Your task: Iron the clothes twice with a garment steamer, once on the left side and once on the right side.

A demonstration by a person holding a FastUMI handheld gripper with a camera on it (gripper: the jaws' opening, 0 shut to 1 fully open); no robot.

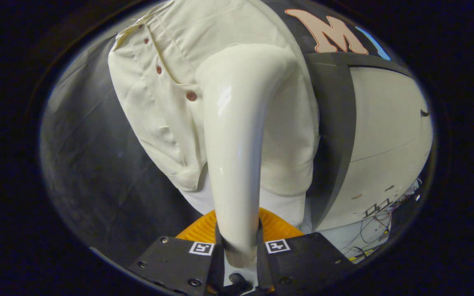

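A cream garment steamer [237, 135] with a glossy handle rises from between my fingers, and my gripper [239, 246] is shut on the handle's lower end. Its head bends up and rests against a cream button-front shirt [171, 82] that hangs beyond the fingers. The head lies to the right of the shirt's row of reddish-brown buttons [191, 96]. The part of the shirt behind the steamer is hidden. A white underlayer [284, 205] peeks out below the shirt's hem.
An orange ribbed piece [276, 226] sits just ahead of the fingers, under the steamer. To the right stand a dark grey upright bar [335, 135] and a white panel [385, 135], with loose wires [381, 222] at its foot. Dark cloth [97, 164] hangs on the left.
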